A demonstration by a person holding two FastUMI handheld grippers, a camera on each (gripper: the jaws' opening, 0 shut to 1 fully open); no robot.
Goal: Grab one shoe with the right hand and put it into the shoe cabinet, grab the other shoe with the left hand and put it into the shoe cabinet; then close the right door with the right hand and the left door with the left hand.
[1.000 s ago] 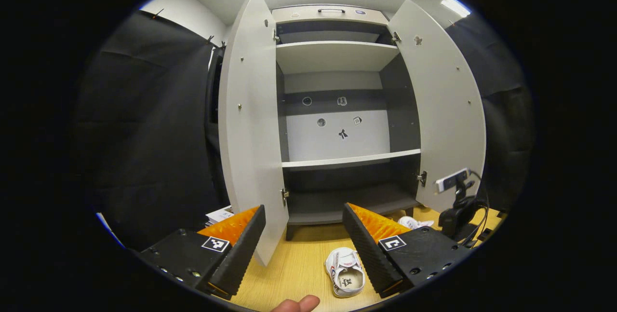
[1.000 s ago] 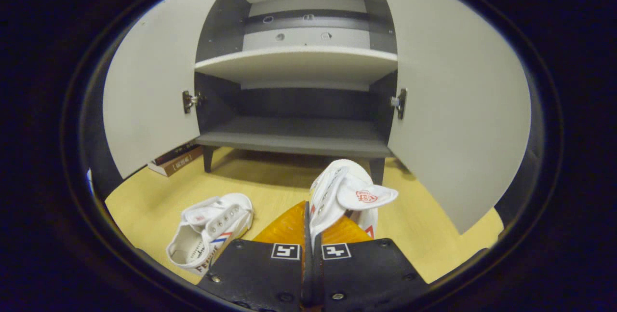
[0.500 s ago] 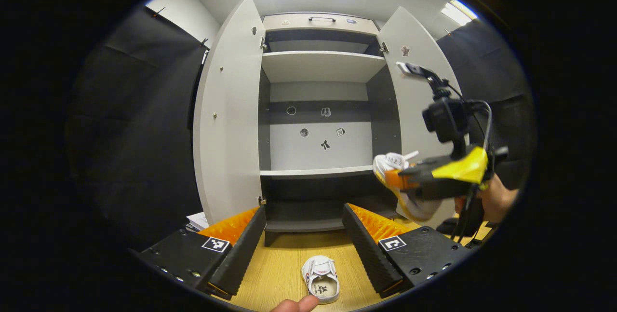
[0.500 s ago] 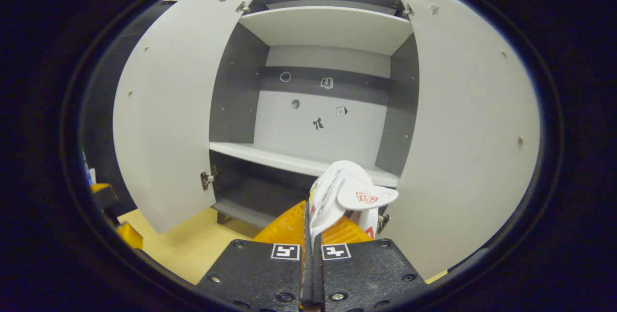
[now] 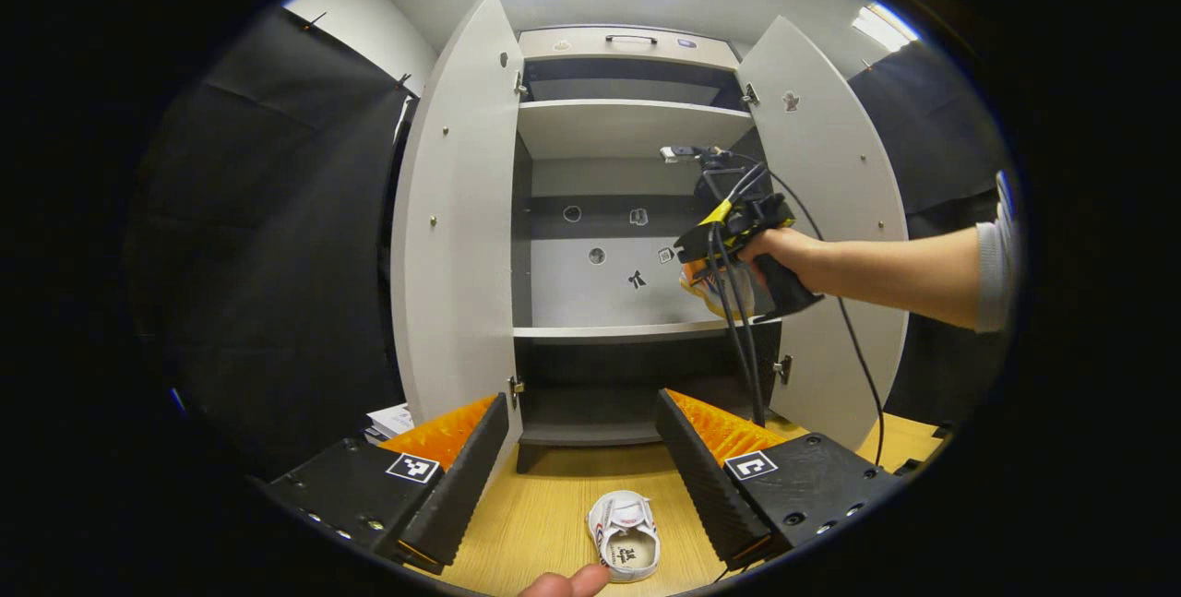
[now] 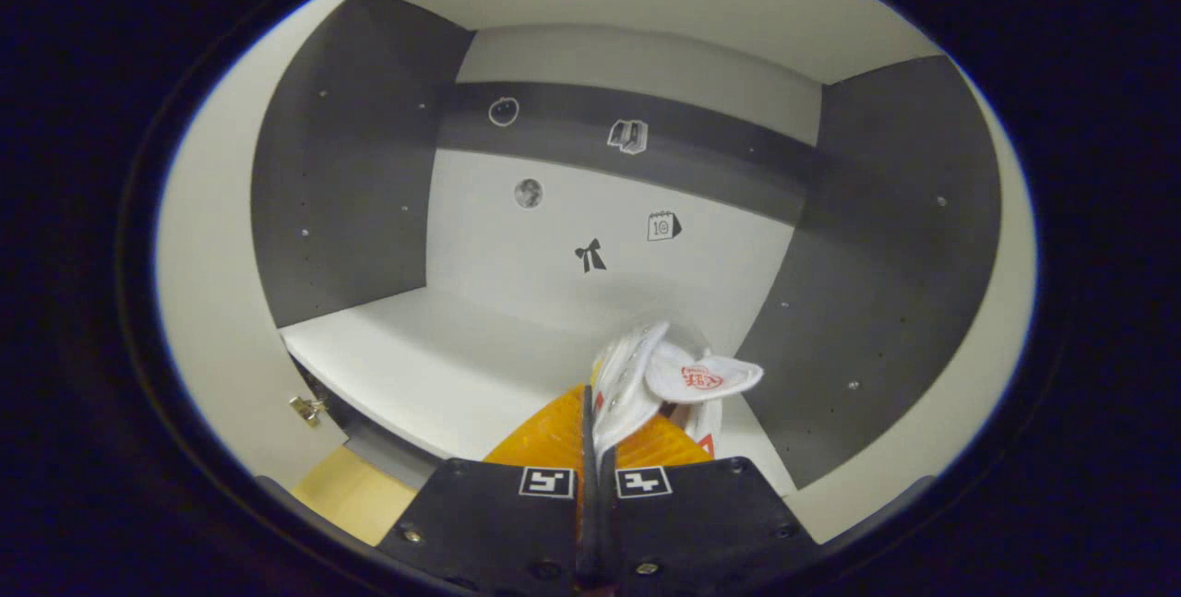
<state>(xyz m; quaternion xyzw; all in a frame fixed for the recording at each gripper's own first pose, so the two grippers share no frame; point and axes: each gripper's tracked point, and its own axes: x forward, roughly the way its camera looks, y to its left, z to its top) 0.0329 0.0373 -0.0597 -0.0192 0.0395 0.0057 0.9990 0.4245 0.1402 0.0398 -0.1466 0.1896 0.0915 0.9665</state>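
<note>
A: While the right tongs [image 6: 595, 449] pinch it by the upper, what does that shoe [image 6: 660, 376] look like?

B: White canvas, a row of eyelets down one flap, the tongue flopped over to the right with a red round mark on it. Both fingers are pressed together on the fabric. It hangs over the right part of the middle shelf [image 6: 443, 366], inside the cabinet [image 6: 341, 154]; whether the sole touches the shelf I cannot tell.

A: And the other shoe [image 5: 626, 537]?

B: Same white kind, lying on the desk [image 5: 544, 514] near the cabinet's foot, opening up, a dark print on the insole. It sits between the fingers of the left tongs [image 5: 581, 449], which are spread wide and touch nothing.

A: What has changed since half a second ago?

B: The right tongs were out in front of the right door [image 5: 835, 209] then, with both doors framing their view. Now they have gone in: from the left gripper view the hand [image 5: 784, 256] and bare forearm reach past that door to shelf level. The shoe's grip looks the same. The left tongs have hardly moved, and the desk shoe lies where it lay. The left door [image 5: 457, 209] stands open as before.
</note>
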